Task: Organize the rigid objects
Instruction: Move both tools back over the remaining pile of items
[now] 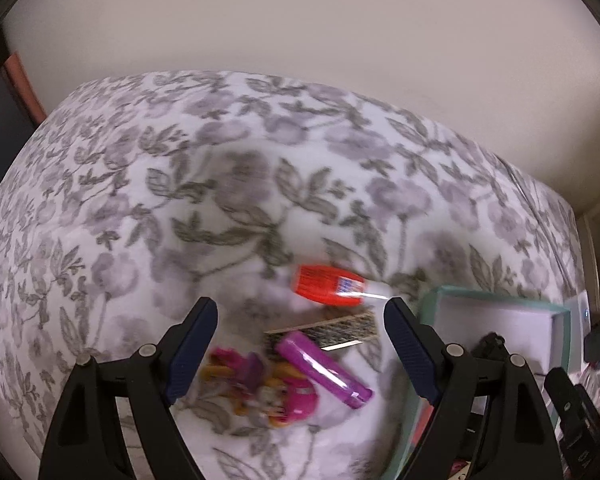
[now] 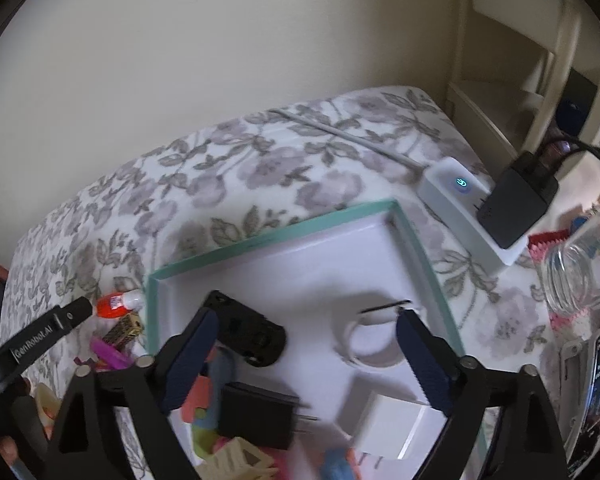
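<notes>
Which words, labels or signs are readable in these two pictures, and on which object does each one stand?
"GenRobot.AI": white letters on the left gripper, seen in the right wrist view.
Glowing power sign, no letters: on the white power strip.
Orange bottle: blue and white label, too blurred to read.
Phone: screen text too small to read.

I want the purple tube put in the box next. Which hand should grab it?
Probably the left. The left gripper hangs open right over the purple tube on the flowered cloth. The right gripper is open too, but over the teal box.
</notes>
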